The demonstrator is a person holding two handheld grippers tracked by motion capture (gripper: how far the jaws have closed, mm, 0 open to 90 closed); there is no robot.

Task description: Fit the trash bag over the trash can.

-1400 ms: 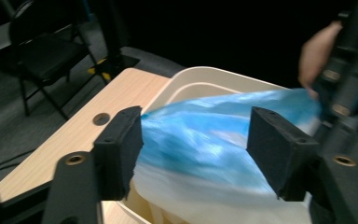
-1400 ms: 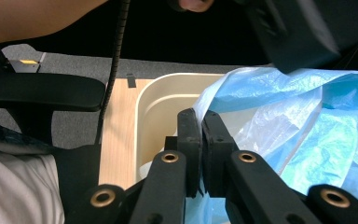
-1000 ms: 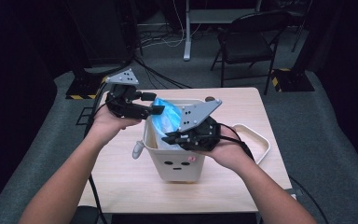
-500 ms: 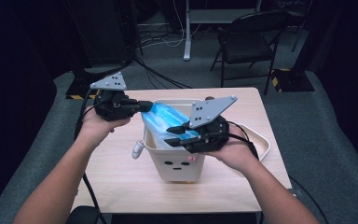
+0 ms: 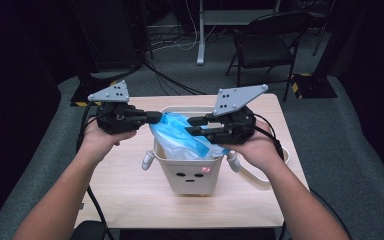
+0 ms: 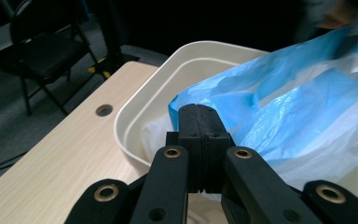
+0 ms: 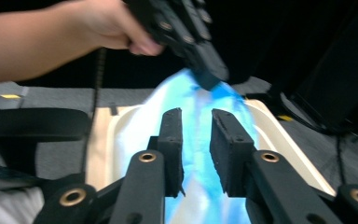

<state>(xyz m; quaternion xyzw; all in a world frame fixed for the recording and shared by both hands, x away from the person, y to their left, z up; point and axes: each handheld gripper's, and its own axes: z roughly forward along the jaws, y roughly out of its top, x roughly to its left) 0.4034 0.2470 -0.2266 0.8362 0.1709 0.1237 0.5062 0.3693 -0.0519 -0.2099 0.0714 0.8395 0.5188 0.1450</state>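
Left hand-held gripper (image 5: 152, 117), high view: held level over the surface (image 5: 125, 195), just left of the bin. Jaws pressed together on the left edge of the blue plastic bag (image 5: 180, 135); the left gripper view shows the two pads closed flat with blue film caught between them.

Centre: cream bin (image 5: 192, 177) with a small face on its front wall, standing on the wooden surface. The bag sits in its mouth, bunched, rising above the rim and stretched between the two tools. Lower part of the bag looks whiter and lies inside the bin.

Right hand-held gripper (image 5: 196, 126): over the bin's right half, pointing left. Its own view shows the jaws a narrow gap apart, bag film running between them. Whether the pads touch the film, cannot tell.

Behind the surface: folding chair (image 5: 267, 47) on grey floor.
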